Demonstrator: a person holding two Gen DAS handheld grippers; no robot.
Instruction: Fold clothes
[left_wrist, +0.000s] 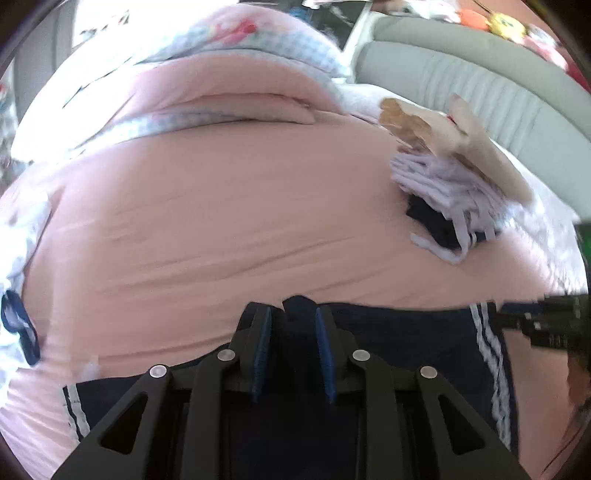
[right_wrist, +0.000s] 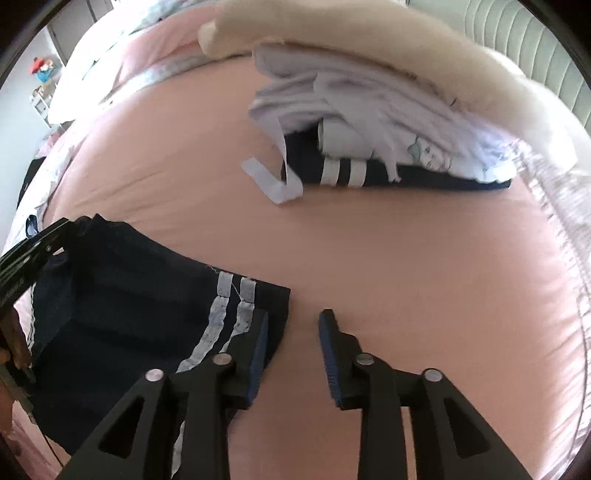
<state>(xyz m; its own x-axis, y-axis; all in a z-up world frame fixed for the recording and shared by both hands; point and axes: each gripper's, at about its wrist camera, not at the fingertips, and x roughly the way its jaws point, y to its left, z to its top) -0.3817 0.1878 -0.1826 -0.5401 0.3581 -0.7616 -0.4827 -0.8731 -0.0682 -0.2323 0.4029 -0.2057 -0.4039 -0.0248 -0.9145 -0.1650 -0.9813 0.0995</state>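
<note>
Navy shorts with white side stripes (left_wrist: 406, 350) (right_wrist: 129, 295) lie flat on the pink bedsheet (right_wrist: 406, 277). My left gripper (left_wrist: 294, 328) has a raised bunch of the navy cloth between its blue pads and is shut on it. The right wrist view shows that gripper (right_wrist: 48, 236) at the left, with the shorts' edge pulled up to its tip. My right gripper (right_wrist: 293, 332) stands open just past the shorts' striped edge. Its left finger hangs over the cloth, and only bare sheet shows between the pads. In the left wrist view it (left_wrist: 546, 325) enters from the right.
A pile of folded clothes (right_wrist: 388, 147) (left_wrist: 443, 192), white over navy, sits farther up the bed under a beige plush thing (right_wrist: 369, 48). A folded pink duvet with a checked border (left_wrist: 229, 107) lies at the far side. The grey padded headboard (left_wrist: 480, 85) stands behind.
</note>
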